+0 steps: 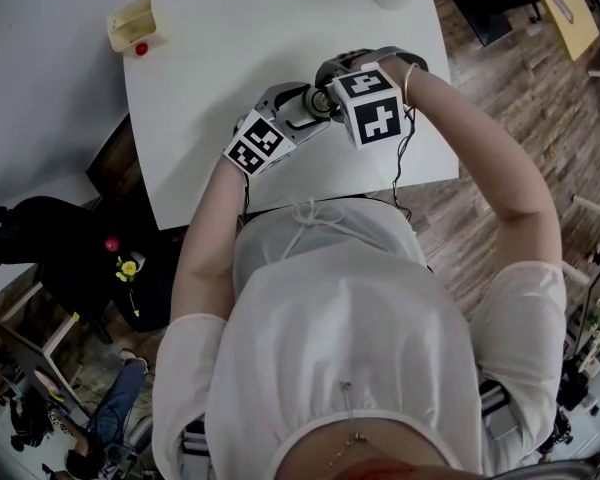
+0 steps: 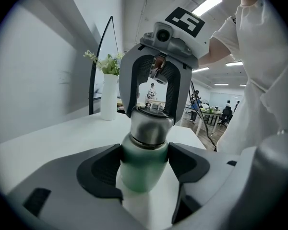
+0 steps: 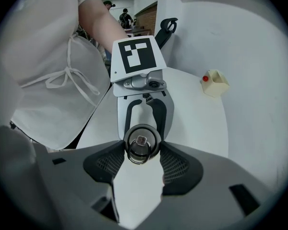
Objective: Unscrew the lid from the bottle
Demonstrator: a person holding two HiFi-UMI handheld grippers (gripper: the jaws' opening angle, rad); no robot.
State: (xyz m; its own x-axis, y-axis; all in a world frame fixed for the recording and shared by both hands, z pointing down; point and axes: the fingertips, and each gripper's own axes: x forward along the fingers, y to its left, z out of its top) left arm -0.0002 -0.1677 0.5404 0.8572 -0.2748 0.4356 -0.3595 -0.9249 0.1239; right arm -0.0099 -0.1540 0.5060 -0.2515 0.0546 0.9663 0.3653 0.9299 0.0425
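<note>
Gripped at both ends
Clamping pale green bottle (image 2: 140, 178) with left gripper (image 2: 144, 163), pinching ringed steel lid (image 3: 142, 142) from above with right gripper (image 3: 142, 151)

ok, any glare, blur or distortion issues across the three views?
Head view: even light, white table bright but not blown out. Left gripper view: strong fisheye with dark corners, ceiling strip light flares, near jaws soft, pale green bottle slightly blurred, its steel lid sharper. Right gripper view: same fisheye, near jaws soft, lid sharp.
</note>
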